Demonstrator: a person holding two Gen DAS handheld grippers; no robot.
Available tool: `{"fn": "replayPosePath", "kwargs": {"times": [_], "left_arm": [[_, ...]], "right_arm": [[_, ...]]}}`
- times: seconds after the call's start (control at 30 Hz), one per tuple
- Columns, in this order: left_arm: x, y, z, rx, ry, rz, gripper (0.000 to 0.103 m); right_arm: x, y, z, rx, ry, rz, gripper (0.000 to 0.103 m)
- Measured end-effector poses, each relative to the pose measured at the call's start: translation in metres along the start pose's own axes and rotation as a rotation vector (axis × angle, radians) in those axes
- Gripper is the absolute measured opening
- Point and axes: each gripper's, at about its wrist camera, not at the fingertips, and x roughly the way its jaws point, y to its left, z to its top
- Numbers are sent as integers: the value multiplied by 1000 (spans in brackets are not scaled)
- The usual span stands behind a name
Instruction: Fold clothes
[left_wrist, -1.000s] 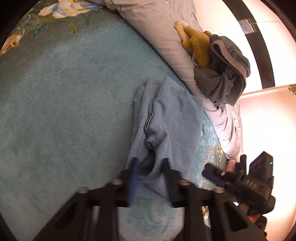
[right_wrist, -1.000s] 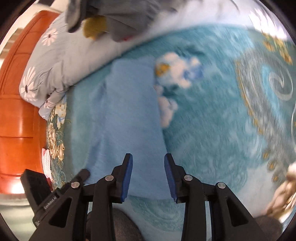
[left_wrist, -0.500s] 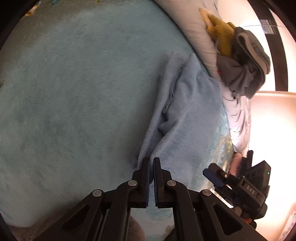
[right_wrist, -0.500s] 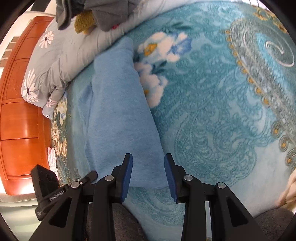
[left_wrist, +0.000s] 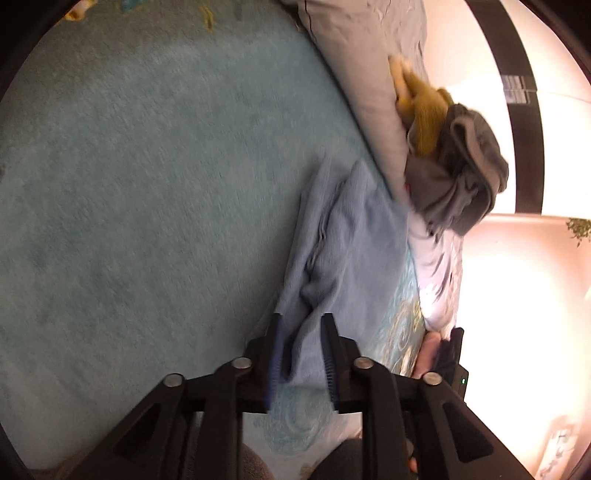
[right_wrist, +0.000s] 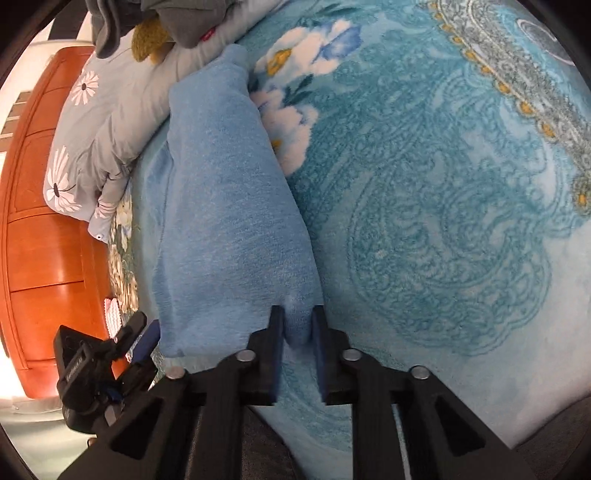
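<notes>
A light blue garment (left_wrist: 354, 236) lies folded lengthwise on the teal bedspread (left_wrist: 147, 184), its far end against a pillow. My left gripper (left_wrist: 301, 325) straddles the garment's near left corner. Its jaws are opening and a loose fold of cloth hangs between them, not squeezed. In the right wrist view the same garment (right_wrist: 229, 206) runs away from me. My right gripper (right_wrist: 298, 317) is closing on the near right corner, and the cloth bunches up between its pads. The left gripper (right_wrist: 107, 354) shows at the lower left of that view.
A grey daisy-print pillow (right_wrist: 110, 110) lies at the garment's far end, with a heap of grey and mustard clothes (left_wrist: 461, 173) on it. An orange wooden headboard (right_wrist: 40, 221) stands beyond the pillow. The patterned bedspread (right_wrist: 443, 184) stretches wide to the right.
The left jaws went from apart to shut and now stand apart again around the cloth's corner. The right gripper sank onto the garment's near corner and its jaws narrowed onto it.
</notes>
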Motion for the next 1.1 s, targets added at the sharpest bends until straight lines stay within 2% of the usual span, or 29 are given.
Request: {"fn": "replayPosePath", "kwargs": {"times": [0.2, 0.3, 0.47, 0.6, 0.67, 0.83, 0.87, 0.9, 0.97, 1.03, 1.1], "left_arm": [[-3, 7, 12, -21, -21, 6, 32], [1, 6, 13, -13, -8, 14, 33], [15, -15, 20, 38, 0, 15, 37], [39, -42, 32, 88, 2, 21, 41], [51, -56, 38, 123, 1, 33, 42], [77, -81, 53, 196, -10, 93, 47], [82, -84, 55, 206, -4, 98, 47], [87, -87, 56, 217, 2, 102, 47], [95, -89, 56, 227, 11, 103, 45], [101, -88, 54, 228, 15, 106, 44], [107, -85, 51, 220, 17, 109, 32]], "right_arm": [[-26, 3, 18, -39, -32, -24, 10], [-51, 3, 42, -129, -53, -96, 9], [-87, 6, 103, -267, -85, -257, 4], [-91, 3, 129, -289, -52, -273, 4], [-97, -2, 126, -294, -91, -283, 4], [-118, -39, 109, -93, -186, -211, 6], [-118, -44, 100, -63, -176, -166, 10], [-117, -48, 89, -34, -167, -119, 21], [-112, -51, 69, 11, -148, -39, 33], [-98, -49, 52, 49, -111, 26, 36], [-76, -39, 40, 72, -76, 53, 36]]}}
